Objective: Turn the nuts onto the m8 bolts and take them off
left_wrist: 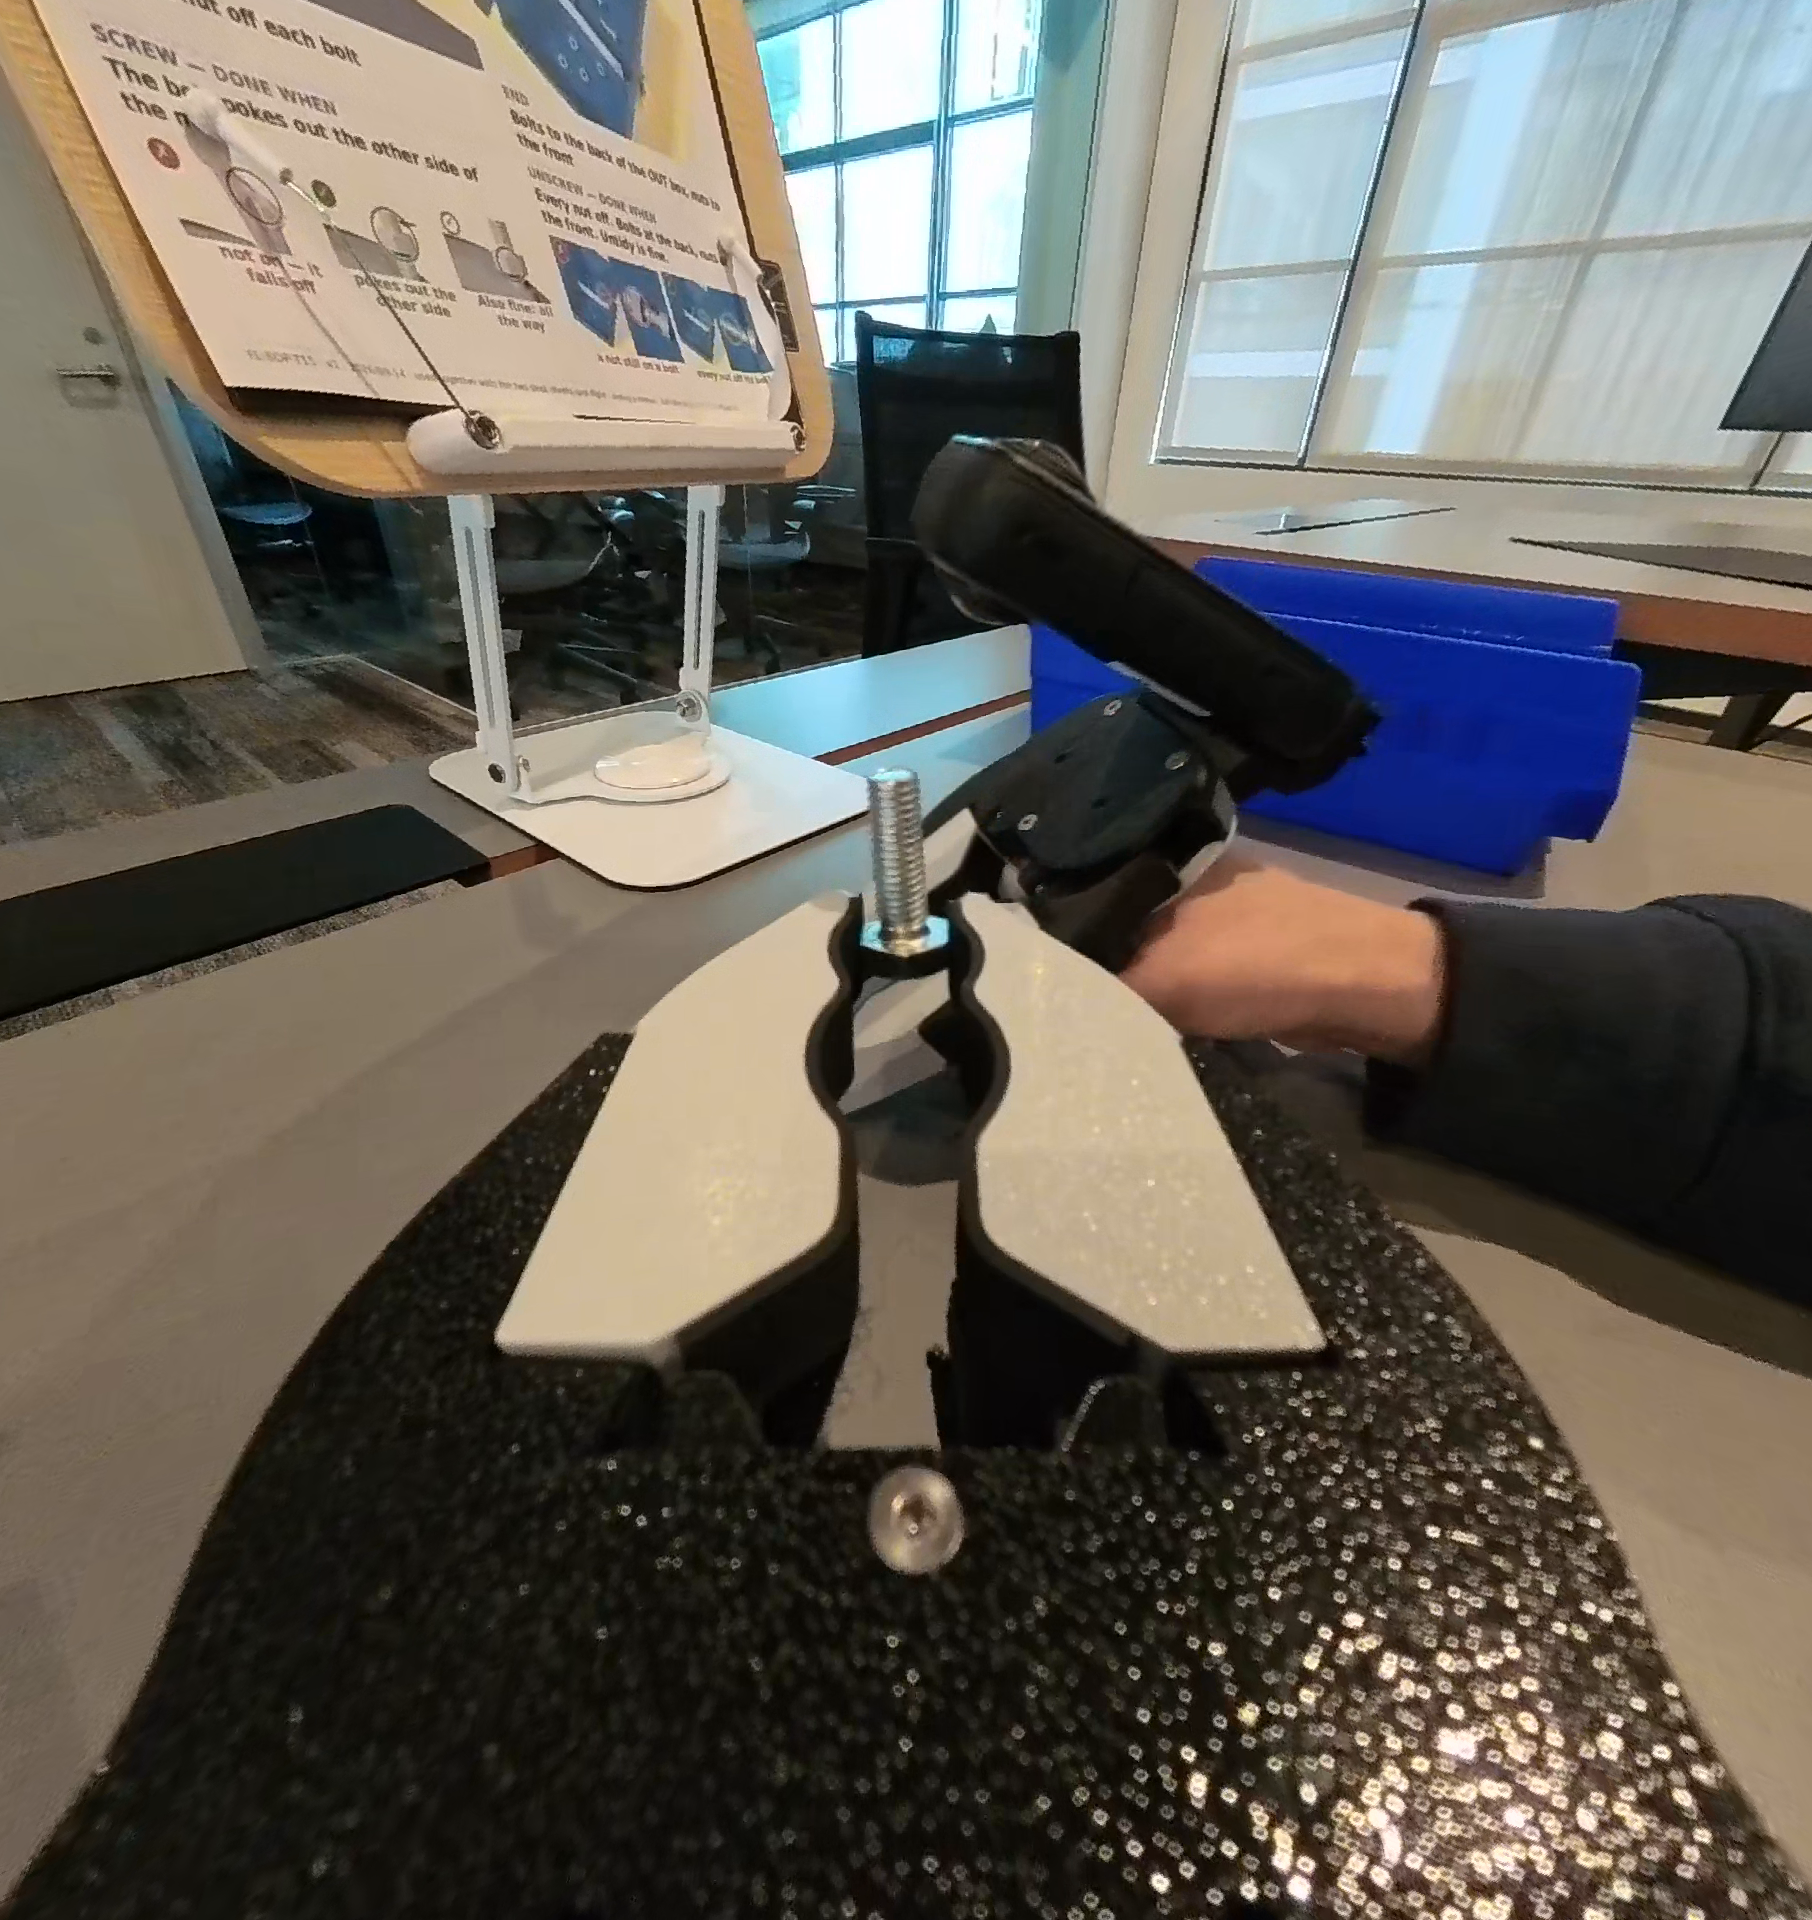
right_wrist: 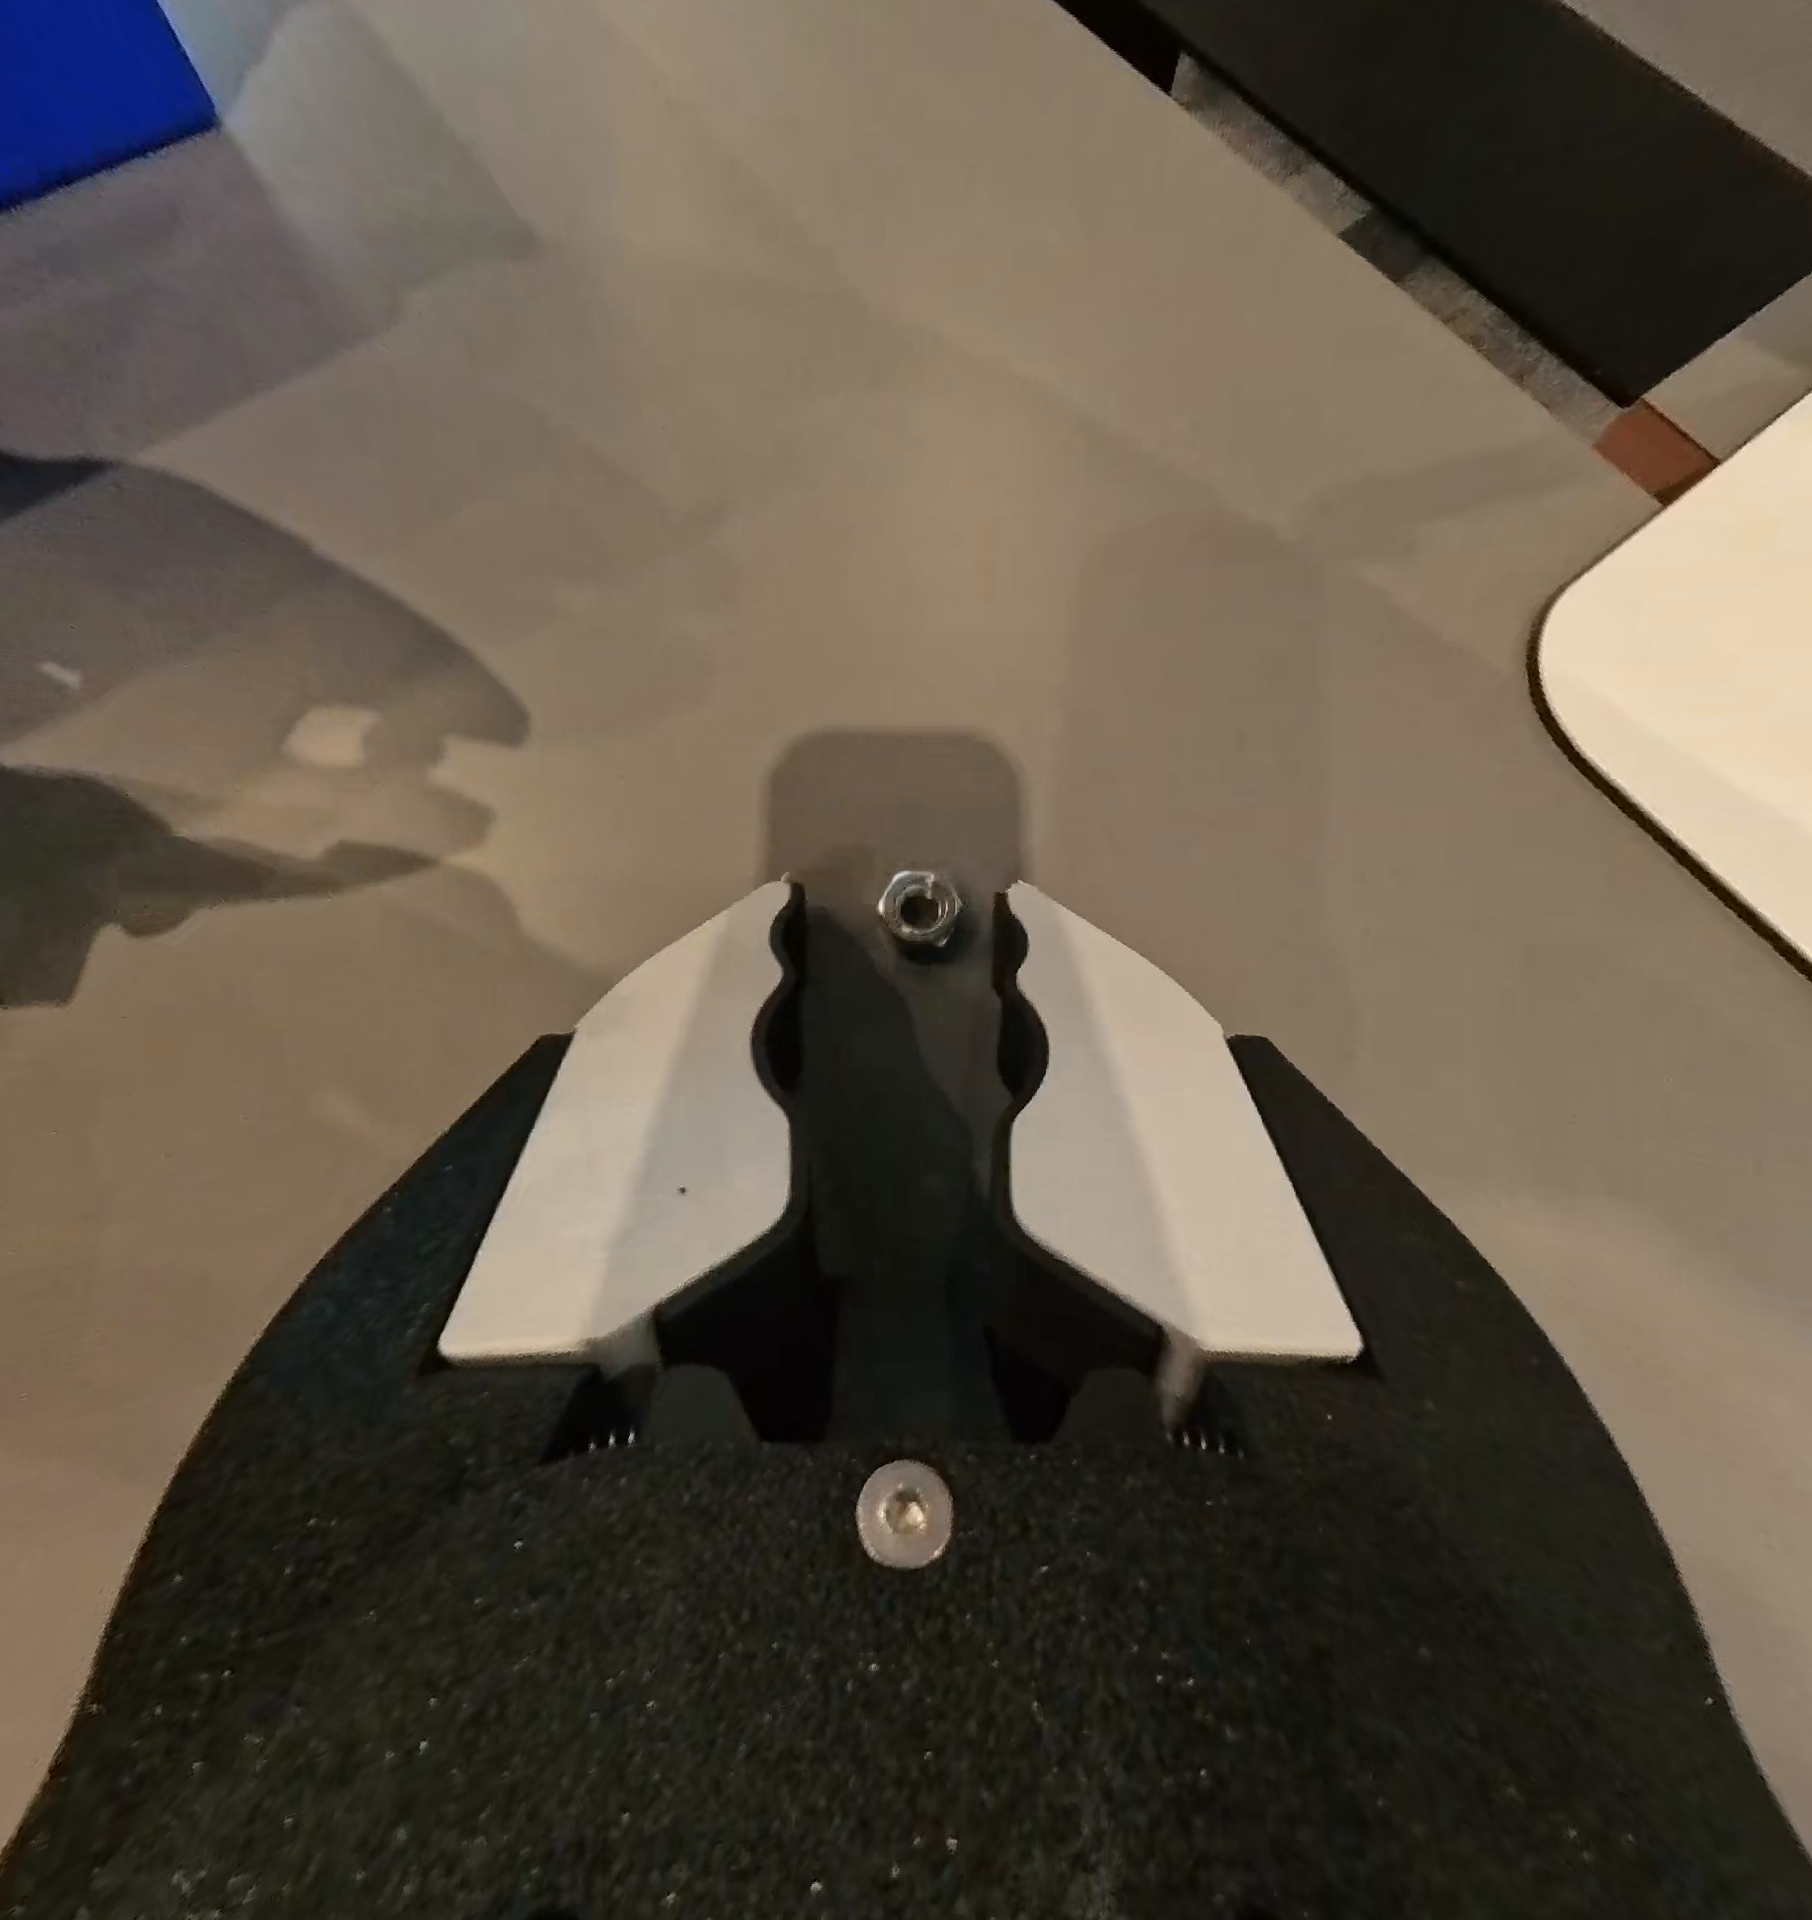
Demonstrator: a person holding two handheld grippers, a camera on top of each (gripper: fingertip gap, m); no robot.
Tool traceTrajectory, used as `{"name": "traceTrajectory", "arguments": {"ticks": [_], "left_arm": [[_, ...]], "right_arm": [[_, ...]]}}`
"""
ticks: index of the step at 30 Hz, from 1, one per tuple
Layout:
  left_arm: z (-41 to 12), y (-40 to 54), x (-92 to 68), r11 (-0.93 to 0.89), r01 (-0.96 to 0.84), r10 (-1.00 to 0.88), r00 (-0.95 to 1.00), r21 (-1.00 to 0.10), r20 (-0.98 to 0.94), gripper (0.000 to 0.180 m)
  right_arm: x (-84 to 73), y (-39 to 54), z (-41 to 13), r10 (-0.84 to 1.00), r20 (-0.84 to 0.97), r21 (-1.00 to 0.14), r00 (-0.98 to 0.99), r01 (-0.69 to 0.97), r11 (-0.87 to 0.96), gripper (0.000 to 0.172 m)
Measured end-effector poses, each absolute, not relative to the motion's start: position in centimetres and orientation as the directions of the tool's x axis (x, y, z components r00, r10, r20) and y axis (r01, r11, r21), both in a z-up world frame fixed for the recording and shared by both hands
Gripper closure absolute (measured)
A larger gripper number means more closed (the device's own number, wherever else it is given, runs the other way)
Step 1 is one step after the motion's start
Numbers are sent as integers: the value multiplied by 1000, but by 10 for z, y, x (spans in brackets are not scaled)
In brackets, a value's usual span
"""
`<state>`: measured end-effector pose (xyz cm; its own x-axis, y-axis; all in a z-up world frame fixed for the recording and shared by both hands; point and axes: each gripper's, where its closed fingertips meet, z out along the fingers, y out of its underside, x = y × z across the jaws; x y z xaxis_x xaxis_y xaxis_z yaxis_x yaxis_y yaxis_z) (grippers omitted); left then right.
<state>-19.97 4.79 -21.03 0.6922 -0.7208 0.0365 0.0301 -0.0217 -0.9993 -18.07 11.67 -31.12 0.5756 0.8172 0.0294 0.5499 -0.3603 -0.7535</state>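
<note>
My left gripper (left_wrist: pixel 904 948) is shut on the hex head of a silver bolt (left_wrist: pixel 891 847) and holds it with the threaded shank pointing straight up; no nut is on the thread. In the right wrist view a silver nut (right_wrist: pixel 914 914) lies flat on the grey table (right_wrist: pixel 881 468), hole up, between the tips of my right gripper (right_wrist: pixel 900 906). The jaws stand apart and a gap shows on both sides of the nut, so neither pad touches it. The right gripper's black body (left_wrist: pixel 1099 821) and the hand (left_wrist: pixel 1286 977) holding it show just behind and to the right of the bolt.
A white stand base (left_wrist: pixel 694 821) carrying a tilted instruction board (left_wrist: pixel 445 229) stands at the back left; its corner shows in the right wrist view (right_wrist: pixel 1733 727). Blue bins (left_wrist: pixel 1473 727) sit at the back right. A black strip (left_wrist: pixel 206 883) runs along the table's left edge. There is about 12 centimetres between the tips of the two grippers.
</note>
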Motion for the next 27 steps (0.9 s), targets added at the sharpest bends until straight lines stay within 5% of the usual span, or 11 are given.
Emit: {"name": "traceTrajectory", "arguments": {"ticks": [3,8,14,27], "left_arm": [[-211,47,-198,-25,25,-727,686,-999,35,166],[-210,41,-191,-16,17,-766,643,-1000,23,166],[-215,25,-167,-20,-26,-858,513,-999,3,166],[-219,8,-150,8,-75,-916,399,-997,-37,166]], "right_arm": [[-183,116,-312,822,0,-751,569,542,-376,156],[-177,109,-271,853,-18,-819,521,482,-311,156],[-177,44,-169,988,-28,-957,150,282,-70,157],[-174,2,-188,999,24,-832,-26,553,35,157]]}}
